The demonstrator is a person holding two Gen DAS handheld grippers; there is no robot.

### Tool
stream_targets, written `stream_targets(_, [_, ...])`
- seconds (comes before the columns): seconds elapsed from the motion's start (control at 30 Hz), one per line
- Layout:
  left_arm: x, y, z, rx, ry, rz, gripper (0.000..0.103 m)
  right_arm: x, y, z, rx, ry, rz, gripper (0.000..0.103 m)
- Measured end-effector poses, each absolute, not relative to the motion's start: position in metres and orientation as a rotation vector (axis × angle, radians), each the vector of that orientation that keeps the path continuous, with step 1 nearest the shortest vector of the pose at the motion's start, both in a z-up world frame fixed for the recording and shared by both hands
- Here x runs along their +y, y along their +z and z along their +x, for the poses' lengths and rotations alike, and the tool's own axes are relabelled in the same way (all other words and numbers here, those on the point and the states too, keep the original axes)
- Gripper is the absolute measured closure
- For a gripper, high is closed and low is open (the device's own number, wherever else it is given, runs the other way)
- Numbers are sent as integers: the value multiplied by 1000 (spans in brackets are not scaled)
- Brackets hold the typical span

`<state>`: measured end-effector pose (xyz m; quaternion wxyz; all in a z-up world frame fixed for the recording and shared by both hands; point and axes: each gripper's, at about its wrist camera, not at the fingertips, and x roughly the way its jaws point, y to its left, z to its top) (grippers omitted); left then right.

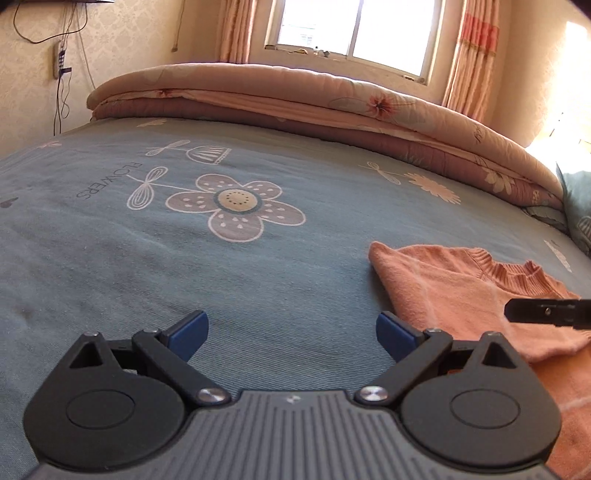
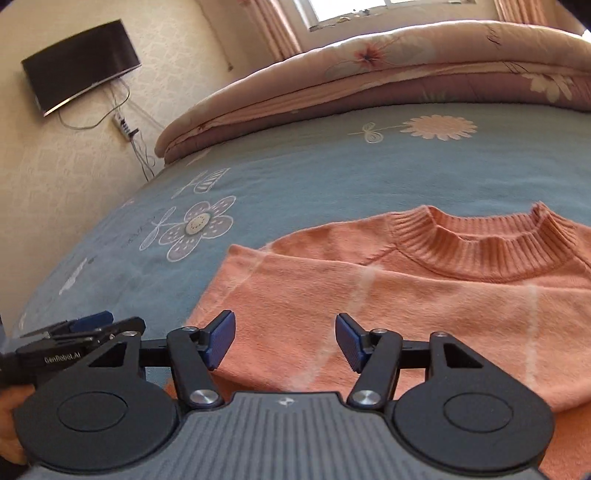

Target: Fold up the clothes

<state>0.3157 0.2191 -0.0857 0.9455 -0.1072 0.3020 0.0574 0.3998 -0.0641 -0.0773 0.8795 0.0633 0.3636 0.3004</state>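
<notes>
1. Lying flat on the blue bedsheet (image 2: 295, 162) is the orange sweater (image 2: 406, 295), ribbed collar (image 2: 480, 254) toward the far side of the bed, with pale thin stripes crossing the knit and one sleeve folded in over the body.
2. The sweater sits on the near right part of the bed; in the left wrist view it (image 1: 461, 295) fills the lower right corner.
3. The right gripper (image 2: 286, 341) hangs over the sweater's near part, blue pads spread apart, nothing between them.
4. The left gripper (image 1: 291, 334) hovers over bare sheet just beside the sweater's edge, jaws wide, holding nothing.
5. Around them: a big flower print (image 1: 236, 203) on the sheet, and a folded floral quilt (image 1: 295, 96) stacked along the far edge under the window (image 1: 351, 26).
6. A dark screen (image 2: 81, 62) hangs on the wall at left, cables and a power strip (image 2: 123, 125) below it.
</notes>
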Motion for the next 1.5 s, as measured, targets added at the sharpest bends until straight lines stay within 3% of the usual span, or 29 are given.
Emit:
stream_targets(0.23, [229,-86,315,611,114,-268,6,9,-100,387,774,661,-61,42])
stream_targets(0.63, [231,-86,314,608,111,-288,6,13,-94,416,769,548,-62,42])
stream_targets(0.77, [234,-87,315,609,91,-327,6,40,-106,417,741,540,-155,34])
stream_targets(0.97, [236,-85,312,597,108,-326,6,37,-83,433,733,627,-31,36])
stream_targets(1.17, [250,-85,308,595,149,-338,6,48,-98,449,785,683,40,35])
stream_targets(1.5, [263,-86,306,601,179,-410,6,35,-99,377,756,711,-30,29])
